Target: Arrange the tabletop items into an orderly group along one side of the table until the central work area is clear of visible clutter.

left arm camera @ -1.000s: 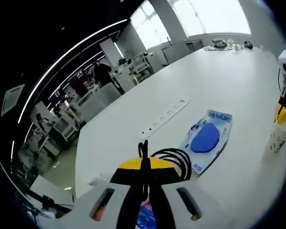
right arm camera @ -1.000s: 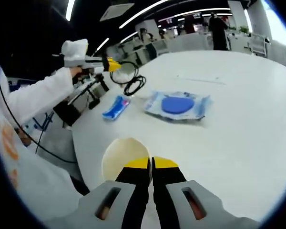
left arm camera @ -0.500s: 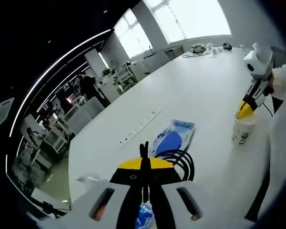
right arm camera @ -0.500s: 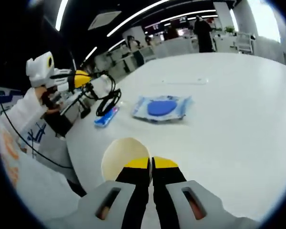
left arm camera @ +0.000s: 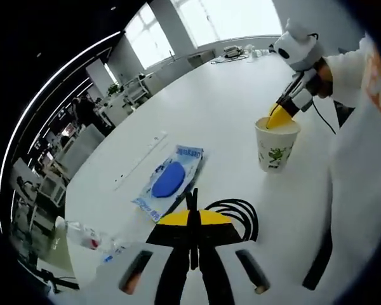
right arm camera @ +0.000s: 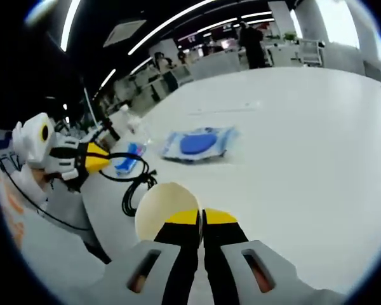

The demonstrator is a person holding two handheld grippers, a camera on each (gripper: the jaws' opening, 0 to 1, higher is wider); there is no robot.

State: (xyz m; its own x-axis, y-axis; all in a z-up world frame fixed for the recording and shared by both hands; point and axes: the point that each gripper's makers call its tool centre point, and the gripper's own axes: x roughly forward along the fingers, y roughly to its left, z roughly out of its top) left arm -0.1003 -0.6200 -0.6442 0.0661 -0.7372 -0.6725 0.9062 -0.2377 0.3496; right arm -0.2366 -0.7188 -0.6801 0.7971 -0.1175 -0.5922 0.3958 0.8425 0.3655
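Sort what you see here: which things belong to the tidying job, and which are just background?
Job: paper cup held by the right gripper; black cable held by the left gripper; blue packet; small blue pouch.

Background: white table; distant shelving.

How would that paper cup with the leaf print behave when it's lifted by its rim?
The white paper cup with the leaf print probably feels light and crushable: the right gripper holds its thin rim. Being tall and narrow-based, it may tip easily.
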